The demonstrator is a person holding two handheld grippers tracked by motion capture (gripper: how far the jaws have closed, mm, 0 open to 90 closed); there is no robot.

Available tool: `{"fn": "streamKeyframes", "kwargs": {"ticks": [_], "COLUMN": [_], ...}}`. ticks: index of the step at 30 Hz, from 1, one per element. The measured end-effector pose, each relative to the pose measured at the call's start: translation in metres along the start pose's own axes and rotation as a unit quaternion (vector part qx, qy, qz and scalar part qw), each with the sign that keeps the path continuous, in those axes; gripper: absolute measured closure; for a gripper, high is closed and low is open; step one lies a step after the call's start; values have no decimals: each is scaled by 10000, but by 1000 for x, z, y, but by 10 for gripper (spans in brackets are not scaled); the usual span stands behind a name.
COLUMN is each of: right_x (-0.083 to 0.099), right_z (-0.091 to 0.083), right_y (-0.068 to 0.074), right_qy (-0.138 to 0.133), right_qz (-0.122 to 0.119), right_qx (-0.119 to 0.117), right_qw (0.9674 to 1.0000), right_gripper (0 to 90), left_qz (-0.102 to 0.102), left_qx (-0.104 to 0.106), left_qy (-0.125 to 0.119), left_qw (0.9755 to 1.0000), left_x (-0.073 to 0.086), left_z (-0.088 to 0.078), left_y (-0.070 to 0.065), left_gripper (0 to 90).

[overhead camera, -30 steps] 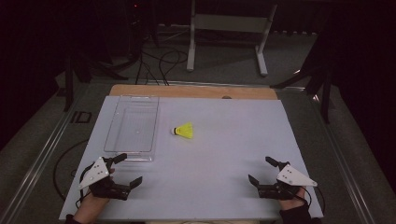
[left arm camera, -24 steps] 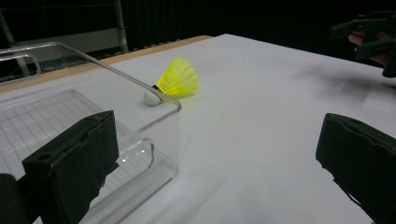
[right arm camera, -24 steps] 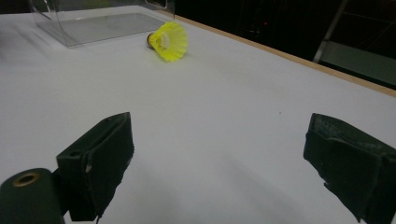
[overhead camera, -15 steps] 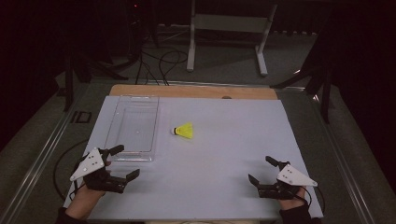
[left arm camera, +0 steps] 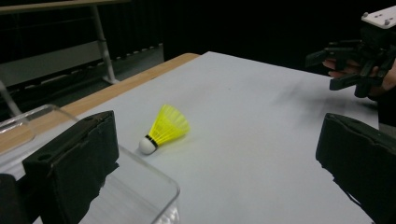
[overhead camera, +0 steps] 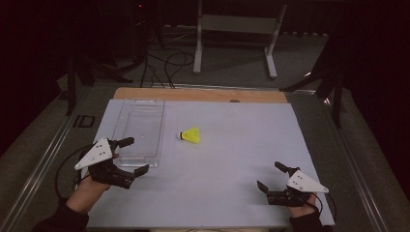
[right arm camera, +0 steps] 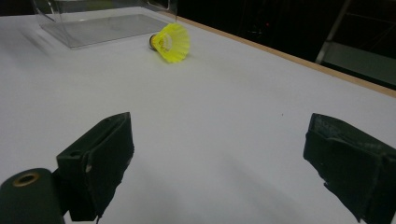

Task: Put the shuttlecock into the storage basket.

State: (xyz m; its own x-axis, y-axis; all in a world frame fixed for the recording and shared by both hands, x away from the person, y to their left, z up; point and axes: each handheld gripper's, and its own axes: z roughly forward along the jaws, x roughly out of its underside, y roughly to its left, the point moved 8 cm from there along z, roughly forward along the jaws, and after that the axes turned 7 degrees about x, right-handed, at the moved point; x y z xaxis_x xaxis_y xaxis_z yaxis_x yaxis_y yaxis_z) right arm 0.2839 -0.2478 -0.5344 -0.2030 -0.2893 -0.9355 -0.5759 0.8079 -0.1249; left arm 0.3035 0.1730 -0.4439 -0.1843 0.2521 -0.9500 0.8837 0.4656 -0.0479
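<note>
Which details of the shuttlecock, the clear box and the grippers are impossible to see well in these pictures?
- Shuttlecock cork: in the right gripper view the yellow skirt mostly hides it.
- Clear box: the left gripper view's edge and the near jaw cut it off.
- Left gripper and right gripper: the gripper views' bottom edge cuts off each one's own jaws.

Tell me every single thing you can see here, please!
shuttlecock: one, yellow with a white tip, lying on its side mid-sheet, just right of the box
box: one, clear plastic, empty, far left part of the sheet
sheet: one, white, covering the table
table: one, wooden edge showing at the far side
stand: one, grey metal, on the floor beyond the table
left gripper: one, black, jaws open, beside the box's near end
right gripper: one, black, jaws open, near right of the sheet
</note>
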Motion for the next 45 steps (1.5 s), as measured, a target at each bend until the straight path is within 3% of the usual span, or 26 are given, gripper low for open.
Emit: {"fn": "streamKeyframes", "kwargs": {"ticks": [6,14,17,22,26,32,36,45], "right_x": [0,0,0,0,0,0,0,0], "right_z": [0,0,0,0,0,0,1,1], "right_y": [2,1,2,1,1,1,1,3], "right_qy": [23,9,0,2,-2,12,4,2], "right_qz": [10,13,-2,-30,-32,-19,-22,-22], "right_qx": [-34,-35,-46,-38,-26,-34,-43,-85], "right_qw": [10000,10000,10000,10000,10000,10000,10000,10000], "right_gripper": [85,85,85,85,85,85,85,85], "left_qz": [195,83,99,96,44,196,350,579], "left_qx": [124,151,27,274,296,333,397,583], "left_qy": [181,323,369,530,651,763,891,1283], "left_qw": [9996,9993,9993,9982,9974,9963,9946,9883], "left_x": [-15,-29,-35,-40,-43,-47,-49,-47], "left_z": [13,30,35,47,58,72,82,104], "left_y": [1,9,14,16,22,29,31,37], "left_gripper": [0,0,0,0,0,0,0,0]}}
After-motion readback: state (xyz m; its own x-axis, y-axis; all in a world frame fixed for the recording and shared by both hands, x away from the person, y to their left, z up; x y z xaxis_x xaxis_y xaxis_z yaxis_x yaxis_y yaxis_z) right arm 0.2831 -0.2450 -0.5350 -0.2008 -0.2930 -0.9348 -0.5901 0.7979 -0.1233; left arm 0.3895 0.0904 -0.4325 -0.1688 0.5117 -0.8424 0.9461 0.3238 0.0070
